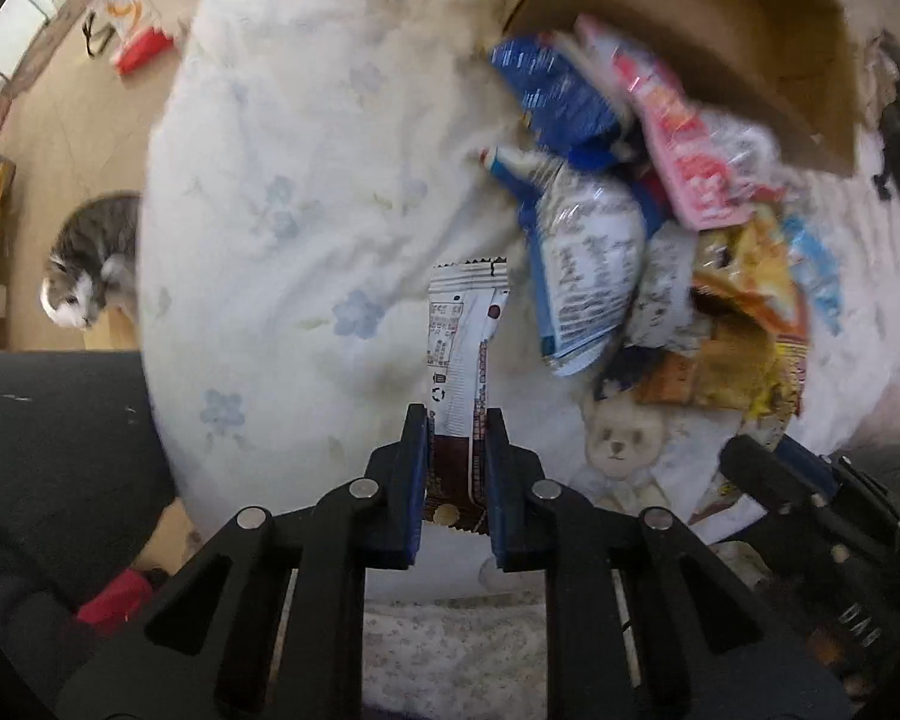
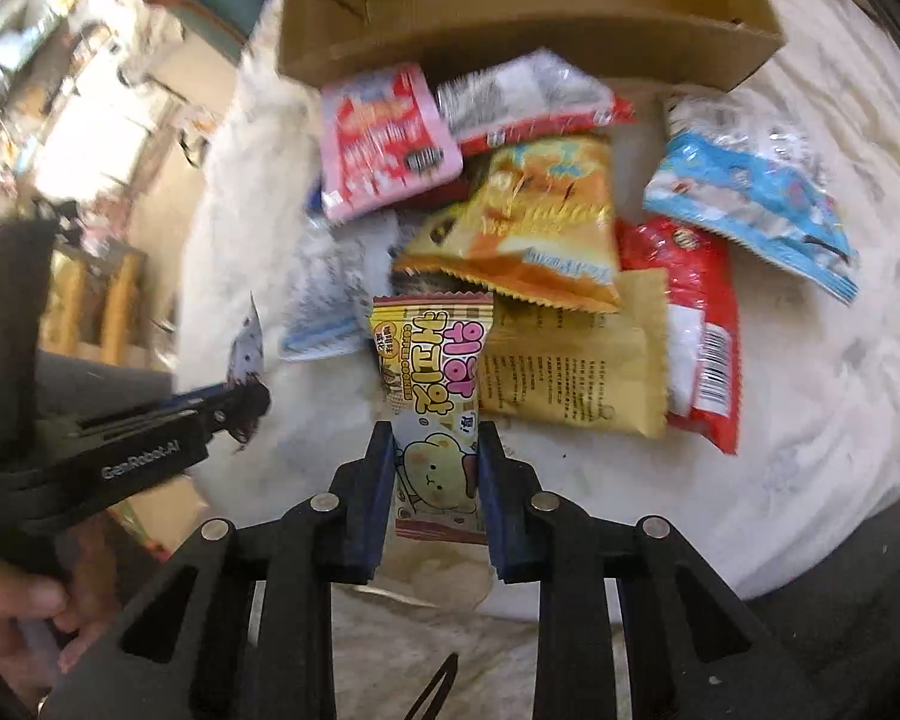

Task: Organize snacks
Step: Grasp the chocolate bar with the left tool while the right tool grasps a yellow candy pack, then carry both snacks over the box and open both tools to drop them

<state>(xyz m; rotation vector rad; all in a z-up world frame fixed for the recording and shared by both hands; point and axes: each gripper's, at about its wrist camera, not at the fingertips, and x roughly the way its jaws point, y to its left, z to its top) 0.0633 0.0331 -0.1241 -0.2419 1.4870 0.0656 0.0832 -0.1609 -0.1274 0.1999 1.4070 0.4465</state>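
- L gripper [image 1: 455, 450]: jaws clamped on white-and-brown snack stick pack [image 1: 461, 372], held above floral bedsheet [image 1: 306, 192].
- R gripper [image 2: 435, 468]: jaws pinched on yellow cookie pack [image 2: 432, 396] w/ pink Korean lettering.
- Snack pile [image 2: 546, 228] lies just in front of cardboard box [image 2: 510, 6].
- Grey-white cat [image 1: 90, 264] on floor at left.

home bedroom | floral bedding [image 1: 306, 192] | cat [image 1: 90, 264] on floor
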